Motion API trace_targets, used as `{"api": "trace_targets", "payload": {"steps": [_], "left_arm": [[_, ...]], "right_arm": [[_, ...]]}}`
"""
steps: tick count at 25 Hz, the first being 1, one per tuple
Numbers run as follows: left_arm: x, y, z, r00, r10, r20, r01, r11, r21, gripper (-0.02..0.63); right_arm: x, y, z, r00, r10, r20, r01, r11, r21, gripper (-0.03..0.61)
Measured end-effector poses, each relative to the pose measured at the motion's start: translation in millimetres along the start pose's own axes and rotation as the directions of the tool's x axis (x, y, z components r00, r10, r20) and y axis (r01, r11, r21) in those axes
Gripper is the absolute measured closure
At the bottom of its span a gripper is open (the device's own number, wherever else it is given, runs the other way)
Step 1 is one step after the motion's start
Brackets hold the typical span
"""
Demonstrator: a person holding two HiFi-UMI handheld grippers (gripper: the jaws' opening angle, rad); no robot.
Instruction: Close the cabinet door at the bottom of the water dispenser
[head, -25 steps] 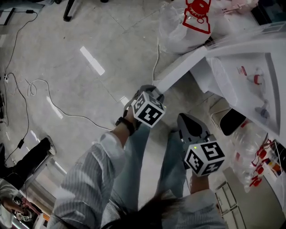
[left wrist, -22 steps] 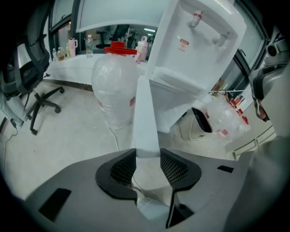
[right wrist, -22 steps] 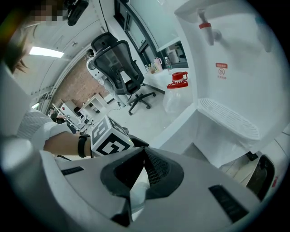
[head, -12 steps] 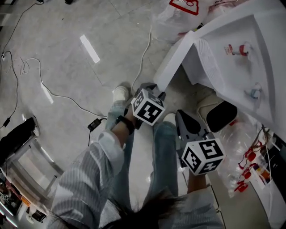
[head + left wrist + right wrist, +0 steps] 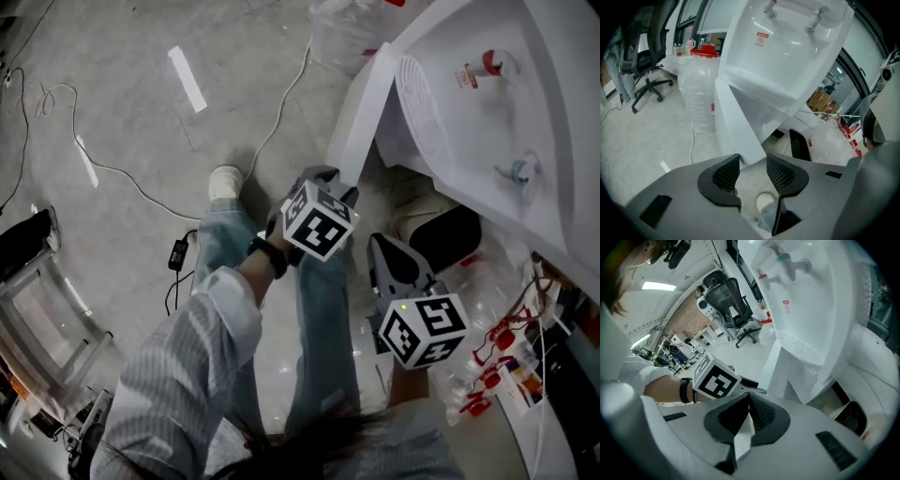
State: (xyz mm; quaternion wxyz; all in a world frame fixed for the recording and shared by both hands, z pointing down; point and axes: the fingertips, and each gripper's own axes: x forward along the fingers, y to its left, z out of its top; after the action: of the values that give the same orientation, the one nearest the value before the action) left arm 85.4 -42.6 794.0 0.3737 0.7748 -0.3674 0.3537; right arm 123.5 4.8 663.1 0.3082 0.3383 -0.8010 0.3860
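Note:
The white water dispenser (image 5: 487, 103) stands at the upper right of the head view, its bottom cabinet door (image 5: 361, 117) swung open toward me. My left gripper (image 5: 328, 176) hovers just below the door's free edge. In the left gripper view the door (image 5: 736, 122) stands edge-on ahead of the left gripper (image 5: 752, 161). Its jaws are opening, with nothing between them. My right gripper (image 5: 382, 246) hangs lower right, apart from the door. In the right gripper view the right gripper (image 5: 749, 397) has its pads together on nothing, and the door (image 5: 780, 366) stands beyond it.
A dark bin (image 5: 445, 234) sits on the floor beside the dispenser base. Clear plastic water jugs (image 5: 497, 309) lie to the right, and another jug (image 5: 696, 89) stands left of the door. A white cable (image 5: 281, 103) runs across the floor. An office chair (image 5: 644, 56) stands far left.
Both grippers have travelled toward the dispenser, which now fills more of the head view. The left gripper now sits under the door's edge. The door is still open.

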Motion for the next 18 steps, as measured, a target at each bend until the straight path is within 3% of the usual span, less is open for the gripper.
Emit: {"api": "trace_targets", "payload": {"steps": [3,9,18], "left_arm": [[11,-17,5,1.000,-0.015,0.002,0.015,1.000,-0.003,0.428],[32,-40,15,1.000,-0.017,-0.023,0.019,0.997,0.070,0.431],[50,-63,31,1.000,-0.015,-0.003,0.015,0.999,0.036,0.443]], "right_arm": [[-7,-17,-2,1.000,-0.001,-0.006,0.001,1.000,-0.009,0.565],[-17,-41,-5,1.000,0.000,-0.013,0.000,1.000,-0.013,0.565],[-26,-63,-12,0.998,-0.013,-0.055,0.011,0.999,-0.037,0.565]]}}
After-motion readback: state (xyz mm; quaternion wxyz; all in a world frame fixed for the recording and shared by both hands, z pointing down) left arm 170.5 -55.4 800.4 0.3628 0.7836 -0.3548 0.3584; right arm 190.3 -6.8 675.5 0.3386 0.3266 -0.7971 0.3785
